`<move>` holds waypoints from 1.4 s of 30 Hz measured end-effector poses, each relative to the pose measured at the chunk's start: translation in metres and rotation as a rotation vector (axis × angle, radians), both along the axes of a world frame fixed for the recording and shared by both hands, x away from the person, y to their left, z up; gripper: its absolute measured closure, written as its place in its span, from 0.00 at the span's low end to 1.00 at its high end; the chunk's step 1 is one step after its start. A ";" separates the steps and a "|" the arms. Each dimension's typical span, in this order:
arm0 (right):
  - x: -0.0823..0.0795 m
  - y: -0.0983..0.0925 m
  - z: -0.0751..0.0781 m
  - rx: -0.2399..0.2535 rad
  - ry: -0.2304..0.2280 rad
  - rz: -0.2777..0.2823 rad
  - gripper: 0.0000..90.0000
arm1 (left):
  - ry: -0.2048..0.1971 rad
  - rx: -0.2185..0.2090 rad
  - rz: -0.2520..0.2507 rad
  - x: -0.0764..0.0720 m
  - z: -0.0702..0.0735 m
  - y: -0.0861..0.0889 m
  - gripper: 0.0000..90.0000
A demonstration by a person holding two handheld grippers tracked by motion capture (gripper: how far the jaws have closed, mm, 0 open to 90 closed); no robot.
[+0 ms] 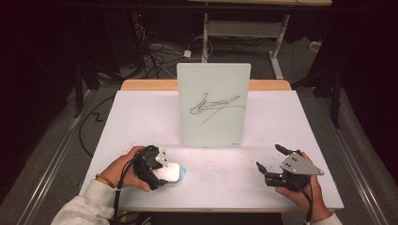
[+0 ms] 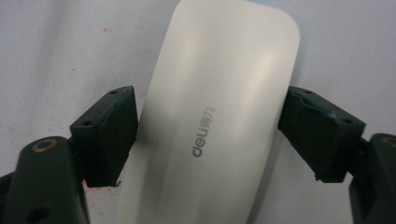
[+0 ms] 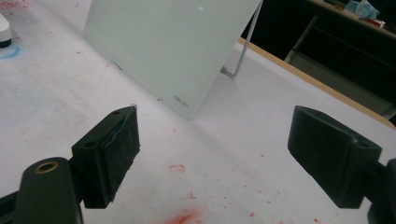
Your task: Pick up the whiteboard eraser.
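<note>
High view shows a wide white-covered table point(image 1: 141, 117) with faint red and blue smudges, and on its far middle an upright pale green glass drawing board point(image 1: 213, 105) carrying a black scribble and propped on a wire stand. At the near left lies a white rounded plastic whiteboard eraser point(image 1: 170, 172), apparently the thing in play, with the left gripper point(image 2: 208, 135) around it: both pads touch its long sides, so the jaws are closed on it. At the near right the right gripper point(image 1: 271, 159) hovers over bare table, jaws spread wide and empty. To wipe well, I would keep the grip centred and square, lift the eraser clear, then press its felt face flat against the scribble without tipping the board.
</note>
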State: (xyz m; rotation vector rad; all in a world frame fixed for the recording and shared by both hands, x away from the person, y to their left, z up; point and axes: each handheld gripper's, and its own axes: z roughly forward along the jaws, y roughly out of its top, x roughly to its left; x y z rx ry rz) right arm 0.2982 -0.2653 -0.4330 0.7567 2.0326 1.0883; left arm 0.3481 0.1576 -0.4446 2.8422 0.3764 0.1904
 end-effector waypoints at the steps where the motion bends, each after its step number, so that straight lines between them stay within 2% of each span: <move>1: 0.000 0.000 0.000 -0.001 0.002 0.002 0.19 | 0.003 0.007 -0.004 0.001 -0.001 0.000 0.21; 5: 0.000 0.002 -0.001 -0.009 0.008 0.010 0.20 | 0.027 -0.003 -0.022 0.005 -0.001 0.002 0.22; 8: -0.001 0.003 -0.002 -0.012 0.007 0.013 0.20 | 0.033 -0.011 -0.024 0.006 -0.001 0.003 0.23; 12: 0.000 0.002 -0.001 -0.011 0.004 0.011 0.21 | 0.026 0.001 -0.046 0.006 -0.001 0.003 0.25; 14: 0.000 0.002 -0.001 -0.013 0.001 0.011 0.21 | 0.012 0.011 -0.065 0.006 0.001 0.004 0.26; 15: -0.001 0.002 -0.001 -0.011 -0.001 0.013 0.21 | 0.002 -0.004 -0.055 0.006 0.001 0.005 0.32; 16: -0.001 0.002 -0.001 -0.012 -0.002 0.014 0.21 | -0.015 -0.018 -0.035 0.006 0.002 0.008 0.32; 25: -0.001 0.001 0.000 -0.011 -0.008 0.013 0.21 | -0.032 -0.021 -0.033 0.002 0.002 0.007 0.32; 27: -0.001 0.001 0.000 -0.013 -0.010 0.013 0.21 | -0.034 -0.034 -0.046 0.000 0.003 0.006 0.32; 30: -0.001 0.001 0.001 -0.009 -0.012 0.013 0.21 | -0.041 -0.024 -0.062 -0.001 0.005 0.005 0.32; 40: 0.001 0.000 0.002 -0.004 -0.018 0.000 0.21 | -0.087 -0.073 -0.054 -0.008 0.008 0.003 0.32; 42: 0.001 0.000 0.002 -0.004 -0.019 -0.002 0.21 | -0.113 -0.093 -0.036 -0.008 0.011 0.004 0.32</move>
